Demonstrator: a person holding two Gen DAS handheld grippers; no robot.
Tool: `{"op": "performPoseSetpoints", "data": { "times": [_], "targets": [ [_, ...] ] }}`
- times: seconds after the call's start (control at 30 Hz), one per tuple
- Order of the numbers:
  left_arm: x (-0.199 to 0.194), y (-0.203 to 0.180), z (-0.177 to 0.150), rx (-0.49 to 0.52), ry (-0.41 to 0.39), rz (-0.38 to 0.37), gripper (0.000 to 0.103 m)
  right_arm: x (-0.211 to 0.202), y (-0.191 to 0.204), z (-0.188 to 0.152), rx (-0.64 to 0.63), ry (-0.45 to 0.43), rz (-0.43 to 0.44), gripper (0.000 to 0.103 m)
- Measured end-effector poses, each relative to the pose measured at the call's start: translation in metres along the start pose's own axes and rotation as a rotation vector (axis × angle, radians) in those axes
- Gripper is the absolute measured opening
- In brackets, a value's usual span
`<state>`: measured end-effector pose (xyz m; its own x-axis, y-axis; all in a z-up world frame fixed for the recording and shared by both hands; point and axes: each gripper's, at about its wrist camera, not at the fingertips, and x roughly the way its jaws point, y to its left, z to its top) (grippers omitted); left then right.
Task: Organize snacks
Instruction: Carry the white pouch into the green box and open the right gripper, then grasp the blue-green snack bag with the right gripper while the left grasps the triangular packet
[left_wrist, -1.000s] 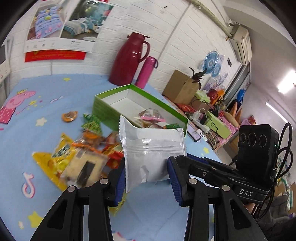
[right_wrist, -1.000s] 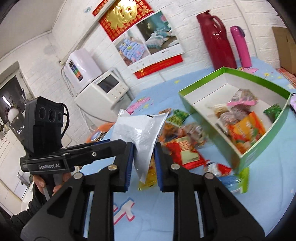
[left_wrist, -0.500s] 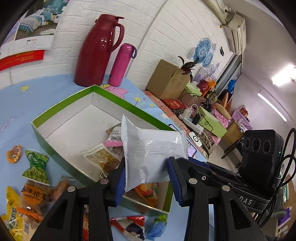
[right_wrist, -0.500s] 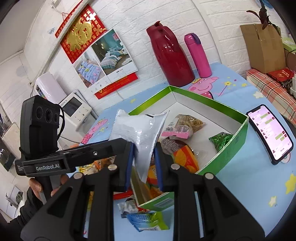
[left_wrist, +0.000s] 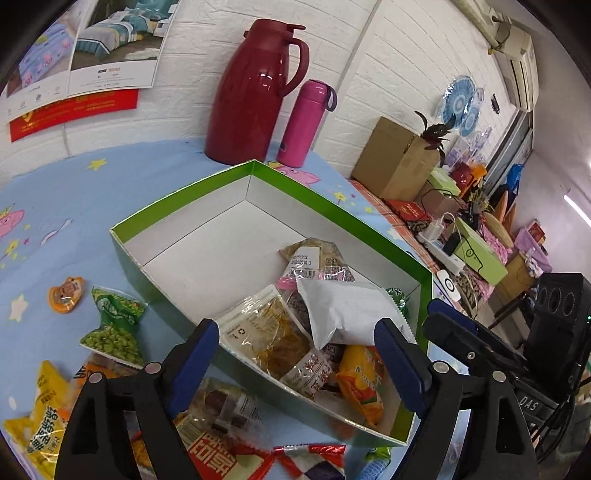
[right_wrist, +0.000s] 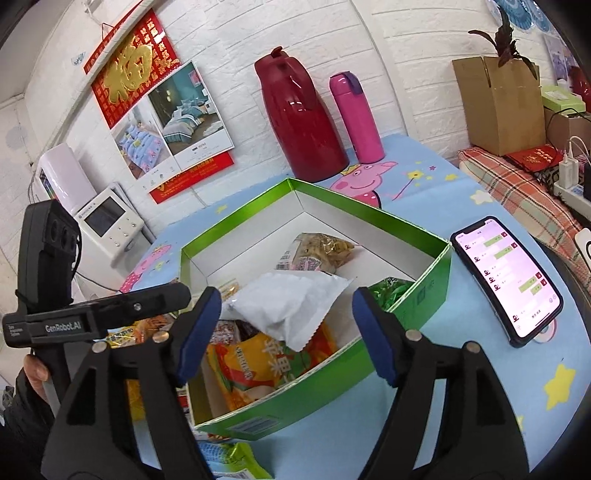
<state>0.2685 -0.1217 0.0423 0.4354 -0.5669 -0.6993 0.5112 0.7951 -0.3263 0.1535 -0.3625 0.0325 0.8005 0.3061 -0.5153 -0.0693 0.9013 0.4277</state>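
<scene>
Now both sets of tongs hang spread wide over the green box (right_wrist: 402, 306), the left tongs (left_wrist: 295, 350) and the right tongs (right_wrist: 286, 317) alike pinching nothing. The white packet (right_wrist: 295, 306) lies loose on top of the heap at the near end of the box, in the lower middle of both views, its edge resting on the orange packet (right_wrist: 258, 365) beneath.

What could go wrong, I judge: the heap is piled against the near wall while the far end of the box is bare, so the slick white packet may slide off, or further packets may spill over the rim. A careless reach from the right tongs could also knock the phone (right_wrist: 506, 277), which lies on the bench just beside the box at the right of the frame.

By count: one box, one white packet and perhaps six or seven snacks in the box, though overlap hides some. Outside it, lower left of the left view, lie one green pea packet (left_wrist: 114, 326), one small orange sweet (left_wrist: 66, 295), one yellow bag (left_wrist: 37, 421) and a few more, partly hidden.
</scene>
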Motion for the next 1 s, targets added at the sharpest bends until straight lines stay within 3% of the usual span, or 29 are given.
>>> {"op": "performPoseSetpoints", "data": {
  "times": [0.47,0.73,1.0],
  "targets": [
    [-0.085,-0.023,-0.040,0.003,-0.119,0.089,0.088,-0.065,0.047,-0.016,-0.065,-0.071,0.095,0.082],
    [-0.114,-0.024,-0.088,-0.018,-0.129,0.133,0.088,-0.083,0.049,-0.047,-0.073,-0.019,0.109,0.088],
    [-0.093,-0.031,-0.122,0.001,-0.051,0.051,0.087,-0.068,0.034,-0.080,-0.080,0.132,0.057,0.088]
  ]
}}
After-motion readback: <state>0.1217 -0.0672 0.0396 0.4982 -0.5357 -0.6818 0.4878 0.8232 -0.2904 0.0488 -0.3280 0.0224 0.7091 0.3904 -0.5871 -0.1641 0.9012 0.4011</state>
